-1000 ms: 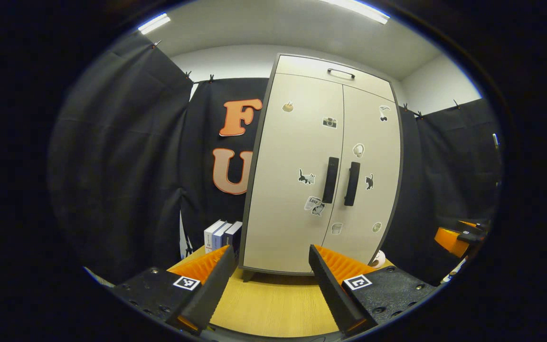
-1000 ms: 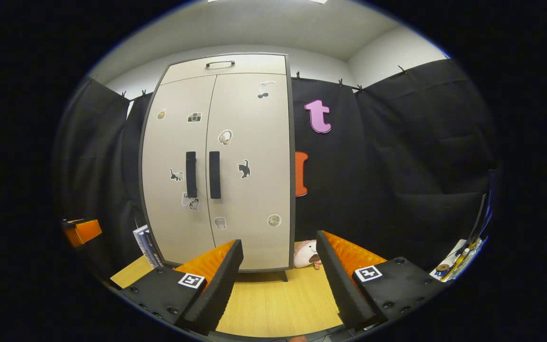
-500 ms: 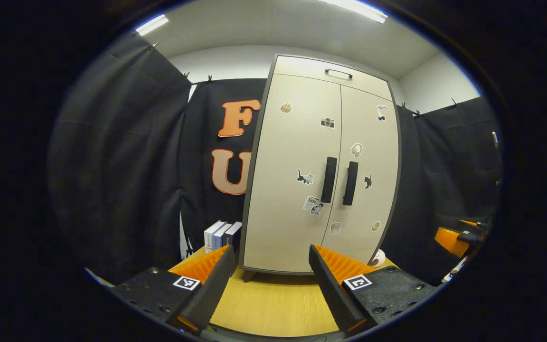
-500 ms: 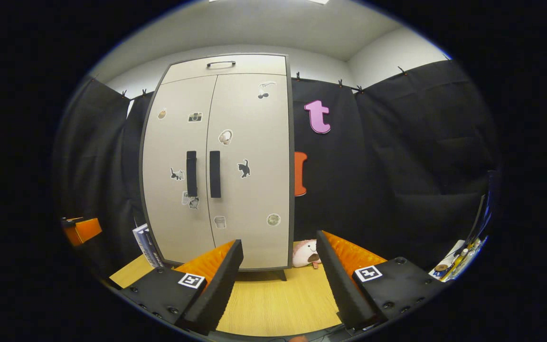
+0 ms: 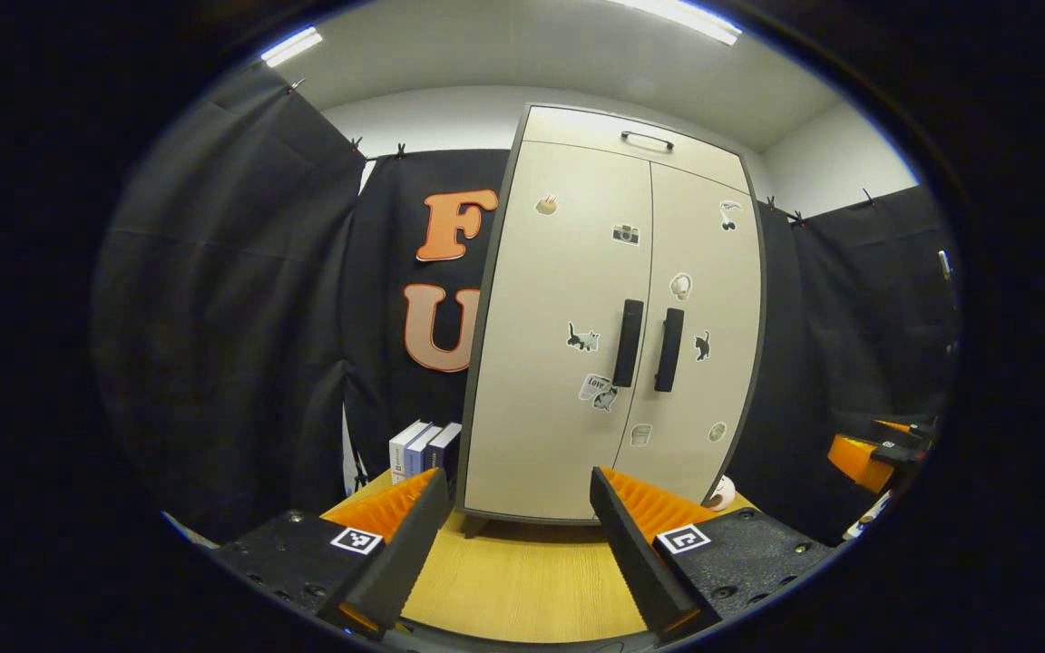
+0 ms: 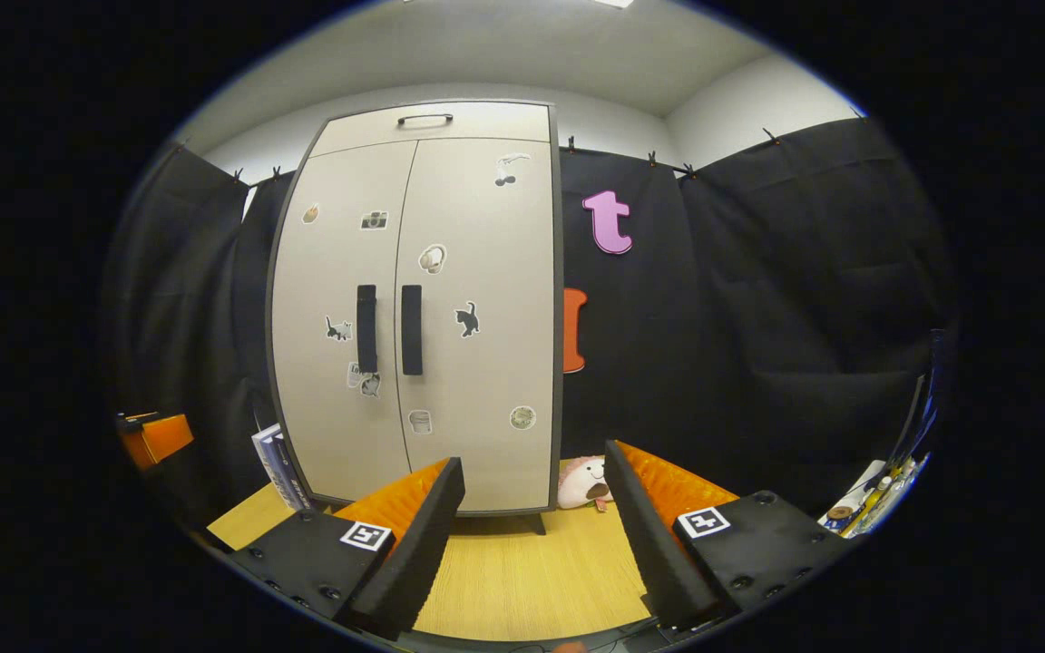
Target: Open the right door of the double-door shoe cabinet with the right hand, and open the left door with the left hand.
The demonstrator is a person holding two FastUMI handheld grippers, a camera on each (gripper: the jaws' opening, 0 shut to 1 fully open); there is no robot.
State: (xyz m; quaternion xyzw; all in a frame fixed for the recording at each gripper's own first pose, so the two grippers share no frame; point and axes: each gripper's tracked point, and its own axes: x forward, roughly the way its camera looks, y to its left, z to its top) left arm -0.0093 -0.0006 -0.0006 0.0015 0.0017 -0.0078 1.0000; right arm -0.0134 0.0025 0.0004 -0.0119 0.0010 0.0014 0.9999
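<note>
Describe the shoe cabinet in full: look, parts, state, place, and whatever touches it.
The shoe cabinet is tall and upright, with beige panels that look like laminate and a dark frame. Its left door and right door are both shut, each with a black vertical handle beside the centre seam, and small stickers dot both. A top panel carries a slim dark handle. It stands on short feet on the wooden table. Books stand to its left, a plush toy to its right. Neither gripper touches it.

The shoe cabinet (image 6: pixel 450 299) is beige with a dark grey frame, black door handles (image 6: pixel 411 329) and small black-and-white stickers (image 6: pixel 465 319). The table (image 6: pixel 522 580) is light wood-grain. A pink plush toy (image 6: pixel 580 484) lies beside it.
</note>
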